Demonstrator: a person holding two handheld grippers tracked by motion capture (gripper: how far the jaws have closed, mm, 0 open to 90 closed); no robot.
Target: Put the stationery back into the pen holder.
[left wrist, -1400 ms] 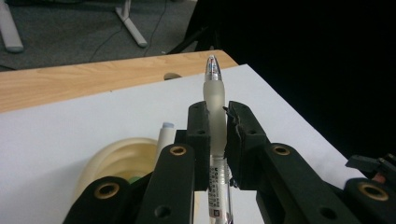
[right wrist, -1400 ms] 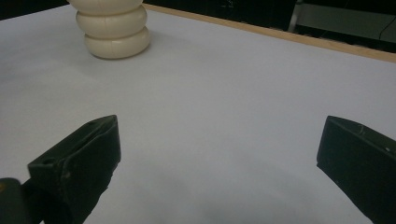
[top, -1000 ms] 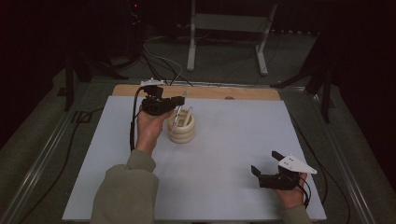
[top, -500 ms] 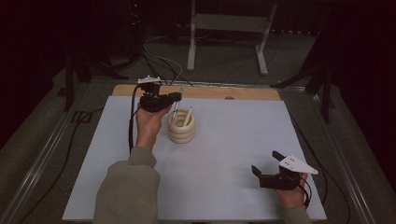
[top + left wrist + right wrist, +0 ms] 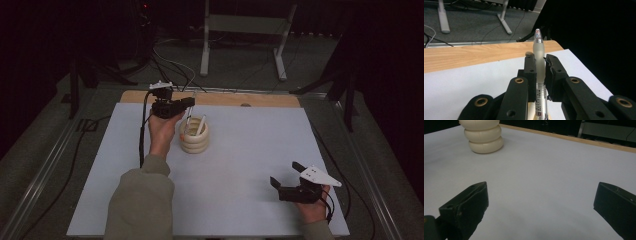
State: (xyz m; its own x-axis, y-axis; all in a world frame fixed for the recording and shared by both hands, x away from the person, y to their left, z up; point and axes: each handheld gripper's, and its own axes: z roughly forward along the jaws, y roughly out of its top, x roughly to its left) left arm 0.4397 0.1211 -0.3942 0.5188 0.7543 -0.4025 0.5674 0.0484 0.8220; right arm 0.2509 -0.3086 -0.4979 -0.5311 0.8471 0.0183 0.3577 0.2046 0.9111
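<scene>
Pen: your left gripper (image 5: pixel 540 68) holds a slim pen with a frosted white grip and a clear tip (image 5: pixel 539 53); it stands upright between the jaws, and the printed barrel goes down below them.
Where it is: in the high view the pen (image 5: pixel 188 121) is at the mouth of the cream holder made of three stacked rounded rings (image 5: pixel 195 141), at the far left part of the white table sheet (image 5: pixel 250 165). Whether its lower end is inside the holder or already free, you cannot tell from these pictures.
Left claw: it is closed on the pen, both pads pressing the frosted part.
Right claw: your right gripper (image 5: pixel 540 205) has the jaws wide apart with nothing between them, and it rests low over the near right corner of the sheet, well apart from the holder.
How the pen will handle: probably very light and stiff, with a smooth round barrel, so it may roll or slide in the pads.
Where to hold: the frosted grip looks less slippery than the printed barrel; keep the hold there.
Second pen: another pale pen (image 5: pixel 200 127) leans in the holder, just beside yours.
Risk: a sideways pull could tip the light holder.
</scene>
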